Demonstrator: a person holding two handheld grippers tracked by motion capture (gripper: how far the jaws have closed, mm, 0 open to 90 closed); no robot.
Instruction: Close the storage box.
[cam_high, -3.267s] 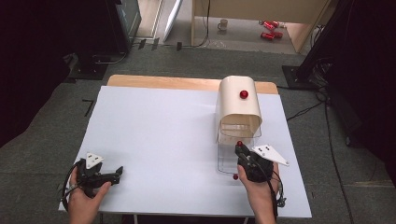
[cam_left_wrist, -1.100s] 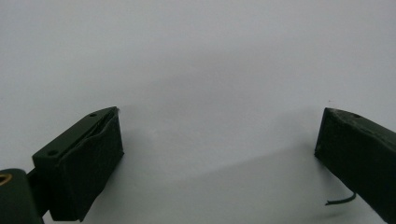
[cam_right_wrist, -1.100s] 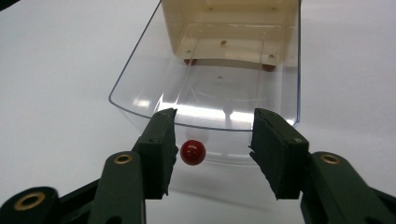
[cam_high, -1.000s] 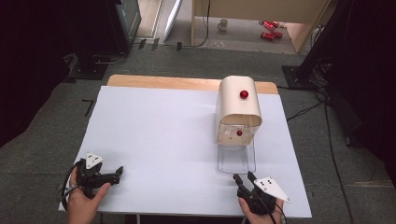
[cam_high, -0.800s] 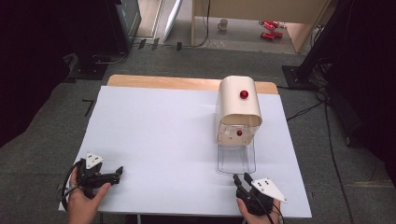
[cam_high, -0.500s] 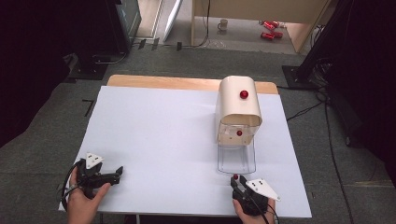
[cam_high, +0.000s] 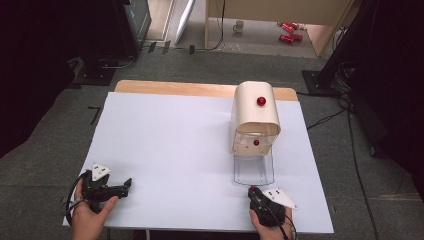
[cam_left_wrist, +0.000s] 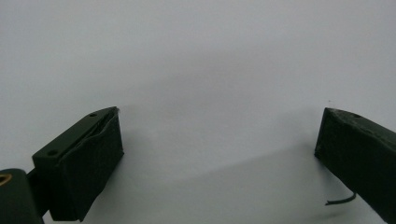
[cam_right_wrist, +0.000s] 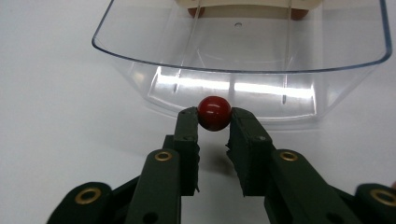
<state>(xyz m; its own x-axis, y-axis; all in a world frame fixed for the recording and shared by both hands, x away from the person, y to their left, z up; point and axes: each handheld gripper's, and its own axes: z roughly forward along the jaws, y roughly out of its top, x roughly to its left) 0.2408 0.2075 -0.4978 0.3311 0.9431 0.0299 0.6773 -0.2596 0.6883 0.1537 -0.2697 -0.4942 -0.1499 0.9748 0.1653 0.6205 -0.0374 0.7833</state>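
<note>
A small red ball (cam_right_wrist: 214, 113) is pinched between the pads of my right gripper (cam_right_wrist: 214, 117), whose jaws have just been closing on it. In the high view that right gripper (cam_high: 253, 190) sits near the table's front edge, just in front of a clear plastic tray (cam_high: 254, 172). The clear tray's curved rim (cam_right_wrist: 140, 52) rises right behind the ball. Behind the tray stands a cream dispenser box (cam_high: 255, 117) with a red knob (cam_high: 261, 101) on top and a red ball (cam_high: 256, 143) at its front. My left gripper (cam_high: 120, 187) rests at the front left, its jaws open over bare table (cam_left_wrist: 219, 135).
The white table top (cam_high: 175, 145) stretches wide between the two grippers. A wooden strip (cam_high: 170, 88) shows along its far edge. Cables and dark stands lie on the floor around the table.
My right gripper drew back from the tray toward the front edge, shifted slightly left, and its jaws narrowed. The left gripper has stayed put.
</note>
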